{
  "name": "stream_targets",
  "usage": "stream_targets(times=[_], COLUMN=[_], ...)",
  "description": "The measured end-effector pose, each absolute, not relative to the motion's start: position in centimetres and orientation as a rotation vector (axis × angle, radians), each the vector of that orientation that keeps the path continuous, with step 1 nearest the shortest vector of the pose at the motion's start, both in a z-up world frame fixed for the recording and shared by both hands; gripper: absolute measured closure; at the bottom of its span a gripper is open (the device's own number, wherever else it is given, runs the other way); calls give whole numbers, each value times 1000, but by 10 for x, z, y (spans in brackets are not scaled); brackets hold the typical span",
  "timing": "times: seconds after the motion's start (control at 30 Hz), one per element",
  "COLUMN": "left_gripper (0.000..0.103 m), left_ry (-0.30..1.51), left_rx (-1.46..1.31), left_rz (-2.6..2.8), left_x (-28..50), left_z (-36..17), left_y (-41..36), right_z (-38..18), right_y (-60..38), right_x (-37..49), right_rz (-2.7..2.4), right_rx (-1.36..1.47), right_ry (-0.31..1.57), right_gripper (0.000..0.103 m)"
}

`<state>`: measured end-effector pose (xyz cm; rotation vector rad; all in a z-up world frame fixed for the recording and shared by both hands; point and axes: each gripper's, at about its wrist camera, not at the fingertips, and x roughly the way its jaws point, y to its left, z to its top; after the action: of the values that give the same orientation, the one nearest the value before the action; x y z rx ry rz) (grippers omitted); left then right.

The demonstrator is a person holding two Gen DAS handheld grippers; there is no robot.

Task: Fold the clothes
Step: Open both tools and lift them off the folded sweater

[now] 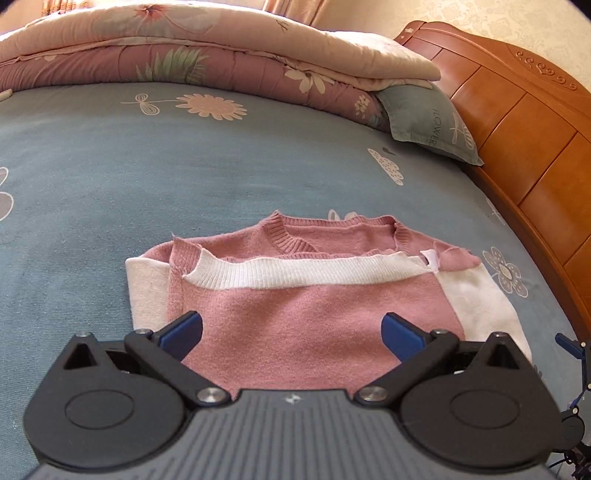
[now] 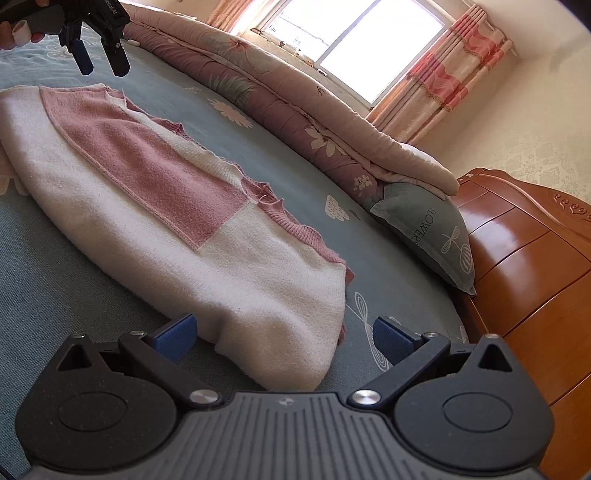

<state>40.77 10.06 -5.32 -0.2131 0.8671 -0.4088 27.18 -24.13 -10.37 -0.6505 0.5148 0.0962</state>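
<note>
A pink and white knit sweater (image 1: 314,306) lies folded on the blue bedsheet (image 1: 147,166), its collar at the far side and a white ribbed hem folded across the middle. My left gripper (image 1: 291,330) hovers open over the sweater's near pink edge, with nothing between its blue pads. In the right wrist view the same sweater (image 2: 147,173) runs from the upper left to the white end in front. My right gripper (image 2: 284,334) is open just short of that white end. Held by a hand (image 2: 14,33) at the top left, the left gripper (image 2: 104,69) hangs above the sweater's far end.
A rolled floral quilt (image 1: 184,55) lies along the far side of the bed. A grey-green pillow (image 1: 424,118) leans on the wooden headboard (image 1: 517,129) at the right. A bright window (image 2: 362,44) with pink curtains (image 2: 443,85) is behind the quilt.
</note>
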Motion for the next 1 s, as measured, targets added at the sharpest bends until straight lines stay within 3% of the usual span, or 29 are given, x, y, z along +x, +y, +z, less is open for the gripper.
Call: stream_targets(times=[0.13,0.3,0.4,0.7,0.87,1.0], left_gripper=[1,1,1,1,1,1], left_ry=[892,955,925,872,969,963], left_rx=[-217,-120,-42,-2,80,64], left_rz=[-501,-456,-471,-624,-505,-518], left_x=[386,367,353,332,340,331], left_z=[-65,-95,-95,-72,-104,-92], left_y=[88,82,91,42,55,78], right_z=[-92,-107,-120,-79,-112,-107], right_y=[-239,-257,-289,-310,-291,-332], right_x=[284,306,307,302,319,314], right_rz=[218,477,391,479,548,530], right_rx=[-533,-236,-194,83,31,90], right_ry=[505,705,769,721,837,840], right_gripper=[0,0,0,0,0,0])
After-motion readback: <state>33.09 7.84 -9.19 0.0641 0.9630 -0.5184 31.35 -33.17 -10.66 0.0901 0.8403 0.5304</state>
